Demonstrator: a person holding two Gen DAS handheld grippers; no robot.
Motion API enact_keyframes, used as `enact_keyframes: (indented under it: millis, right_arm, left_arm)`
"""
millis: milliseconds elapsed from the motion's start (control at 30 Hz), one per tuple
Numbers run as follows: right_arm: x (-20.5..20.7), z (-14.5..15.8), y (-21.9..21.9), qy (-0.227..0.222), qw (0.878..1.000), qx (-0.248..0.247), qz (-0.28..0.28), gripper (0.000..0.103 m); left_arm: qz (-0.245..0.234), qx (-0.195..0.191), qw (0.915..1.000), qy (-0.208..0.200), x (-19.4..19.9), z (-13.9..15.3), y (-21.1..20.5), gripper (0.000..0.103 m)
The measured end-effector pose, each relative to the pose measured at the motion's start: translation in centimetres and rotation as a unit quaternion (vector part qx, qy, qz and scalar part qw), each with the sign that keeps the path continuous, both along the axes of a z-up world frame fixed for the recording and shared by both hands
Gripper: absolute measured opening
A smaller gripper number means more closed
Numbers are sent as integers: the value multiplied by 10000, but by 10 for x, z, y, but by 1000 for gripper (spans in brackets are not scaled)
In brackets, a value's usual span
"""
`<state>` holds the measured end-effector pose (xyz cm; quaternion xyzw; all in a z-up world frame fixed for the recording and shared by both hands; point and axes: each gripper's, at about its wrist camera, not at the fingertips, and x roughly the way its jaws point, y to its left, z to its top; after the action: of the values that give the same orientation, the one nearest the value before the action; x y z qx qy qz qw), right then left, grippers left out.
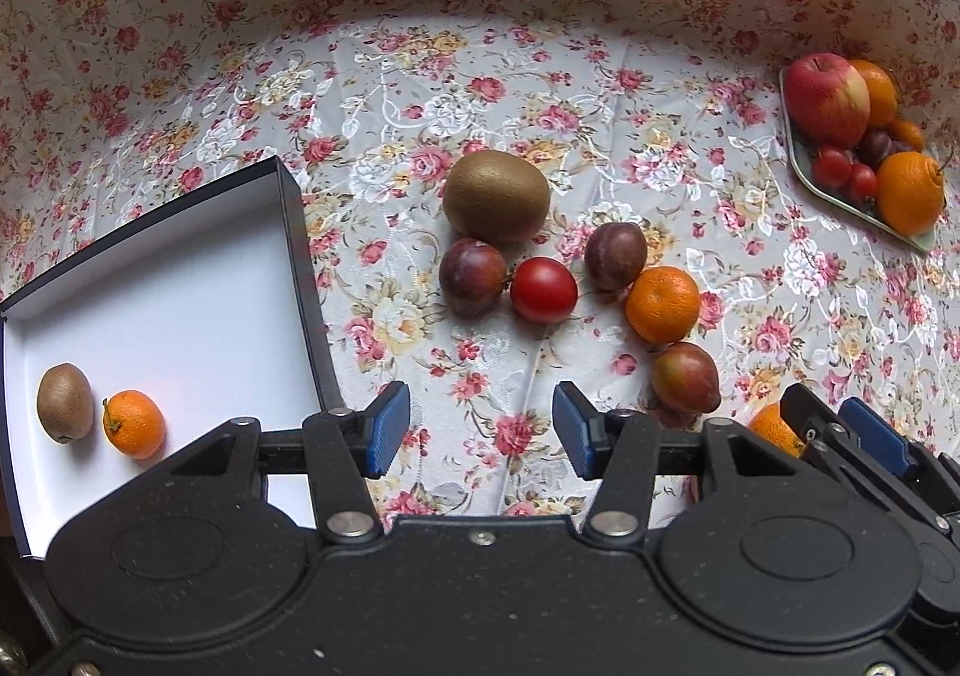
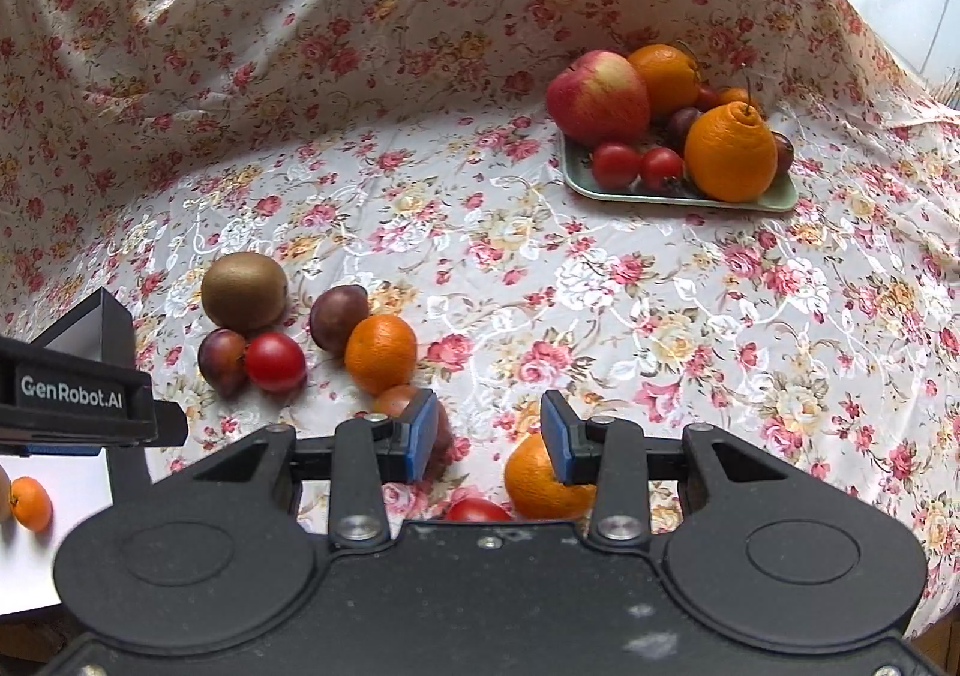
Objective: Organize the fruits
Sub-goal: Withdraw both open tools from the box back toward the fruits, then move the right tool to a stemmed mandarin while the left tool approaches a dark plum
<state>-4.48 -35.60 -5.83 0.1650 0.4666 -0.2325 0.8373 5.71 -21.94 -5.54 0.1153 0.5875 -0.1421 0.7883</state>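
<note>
2 grippers, left (image 1: 482, 430) and right (image 2: 489, 439), hang open and empty above loose fruit on the floral cloth (image 1: 600, 106)

Bare flowered tablecloth (image 1: 480, 424) is seen between the open pads of the left gripper (image 1: 482, 430). Ahead of it, the way is blocked by a brown kiwi (image 1: 496, 195), two purple plums and a red tomato (image 1: 543, 290). To its left stands the white box's dark wall (image 1: 309, 280).
</note>
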Motion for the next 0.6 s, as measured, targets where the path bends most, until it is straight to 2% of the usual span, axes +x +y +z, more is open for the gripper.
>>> enact_keyframes:
  millis: [267,433,600]
  right_arm:
    - [-33,-3,-37,-156,9987,54,-487,40]
    - [-43,-3,-43,-237,9988,-71,-428,40]
    - [-48,-8,-40,-272,9984,256,-424,40]
  left_arm:
    - [-611,218,9979,14,-17,-17,-16,58]
    - [-895,252,9956,75,-23,-26,-15,58]
    - [-984,233,9948,139,-22,-30,-10,58]
